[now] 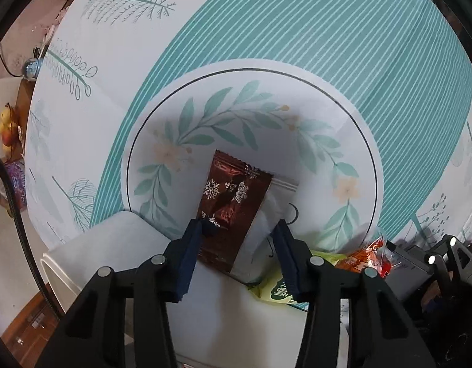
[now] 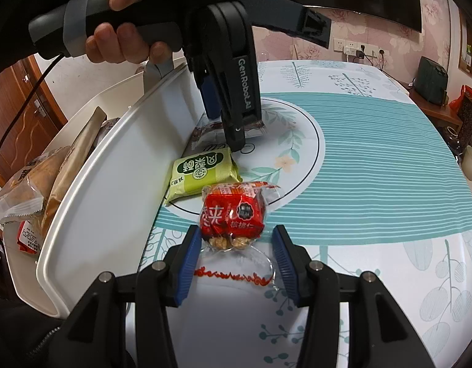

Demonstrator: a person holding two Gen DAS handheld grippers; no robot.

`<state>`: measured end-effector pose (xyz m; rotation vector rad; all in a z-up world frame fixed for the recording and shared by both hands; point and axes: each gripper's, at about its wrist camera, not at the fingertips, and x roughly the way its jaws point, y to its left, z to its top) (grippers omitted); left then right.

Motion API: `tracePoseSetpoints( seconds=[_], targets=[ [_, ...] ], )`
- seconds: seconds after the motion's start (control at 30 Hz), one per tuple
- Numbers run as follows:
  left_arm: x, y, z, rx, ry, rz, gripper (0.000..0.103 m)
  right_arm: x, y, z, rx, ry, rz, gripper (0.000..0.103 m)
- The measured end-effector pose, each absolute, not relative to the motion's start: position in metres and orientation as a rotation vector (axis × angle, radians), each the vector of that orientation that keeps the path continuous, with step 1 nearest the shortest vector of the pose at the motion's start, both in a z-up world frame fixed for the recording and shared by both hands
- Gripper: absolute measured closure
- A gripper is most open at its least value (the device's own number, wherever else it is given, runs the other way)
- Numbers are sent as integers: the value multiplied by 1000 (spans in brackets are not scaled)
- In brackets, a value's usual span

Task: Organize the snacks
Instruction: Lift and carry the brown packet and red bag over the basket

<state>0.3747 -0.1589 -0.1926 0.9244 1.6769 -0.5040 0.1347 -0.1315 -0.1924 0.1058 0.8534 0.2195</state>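
We've got the right gripper [image 2: 233, 256] spread wide around the red walnut packet [image 2: 233, 214] on the tablecloth, dead ahead, while our left gripper [image 1: 237, 239] hangs unclenched over the brown snowflake packet [image 1: 233, 208].

Glossy foil brown packet [image 1: 236, 208]; shiny clear-and-red plastic walnut packet [image 2: 233, 214]; matt green wrapper [image 2: 202, 173]; smooth white plastic tray [image 2: 113, 165]; printed smooth cloth [image 2: 374, 168] covering the counter.

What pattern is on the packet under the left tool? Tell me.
White snowflakes on dark brown packet; left wrist view shows it best.
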Motion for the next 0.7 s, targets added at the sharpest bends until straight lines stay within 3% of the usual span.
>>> tracePoseSetpoints(
  seconds=[0.2,0.4,0.7],
  targets=[
    [366,-162,-188,952,1652,-472,69,135,-131,-192,105,854,219,55],
    [348,-168,-167,923,1622,-481,87,134,-130,-192,96,851,215,55],
    [331,-158,-141,864,1593,-488,94,124,-121,-181,37,816,205,56]
  ],
)
